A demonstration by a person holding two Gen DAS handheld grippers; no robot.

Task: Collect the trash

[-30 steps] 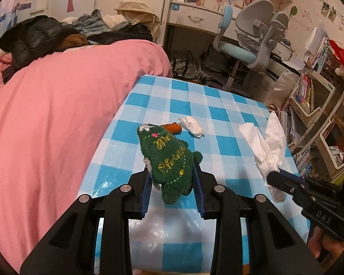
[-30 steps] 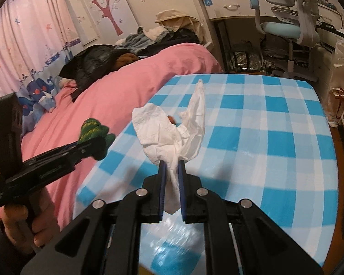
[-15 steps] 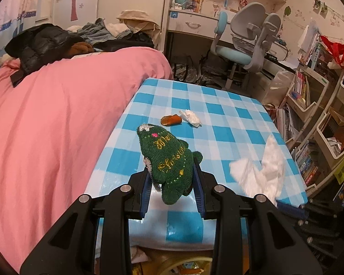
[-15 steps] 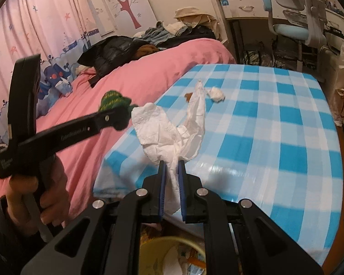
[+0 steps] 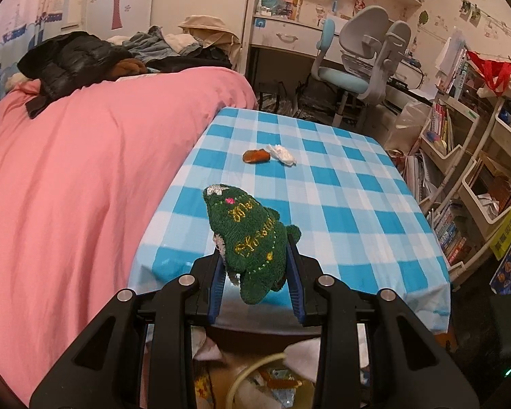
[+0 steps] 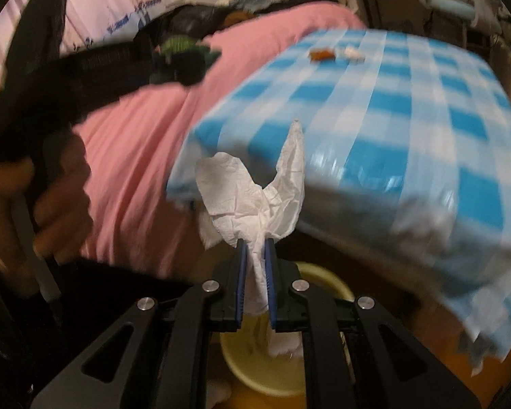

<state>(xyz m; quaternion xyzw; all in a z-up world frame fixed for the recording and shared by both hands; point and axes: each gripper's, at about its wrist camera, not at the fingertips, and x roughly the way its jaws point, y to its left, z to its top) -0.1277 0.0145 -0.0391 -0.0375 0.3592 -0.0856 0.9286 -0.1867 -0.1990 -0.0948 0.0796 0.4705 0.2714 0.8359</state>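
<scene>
Jaws of left gripper [image 5: 257, 284] part-open around green knitted toy [image 5: 250, 242]; right gripper [image 6: 255, 266] pinched on white tissue [image 6: 255, 197].

The right tool [image 6: 255, 255] is closed on a crumpled white paper tissue [image 6: 255, 197], which stands up from between its blue pads. Below it is a pale yellow round bin [image 6: 282, 375] on the floor. Behind is the blurred tabletop with a blue-and-white checked cloth [image 6: 391, 109]; a small brown piece [image 6: 321, 54] and a small white wad [image 6: 353, 52] lie near its far edge. At left, a hand [image 6: 41, 204] holds the left tool [image 6: 187, 64], with a green knitted item [image 6: 177, 46] in it, before the pink bed [image 6: 146, 136].
</scene>
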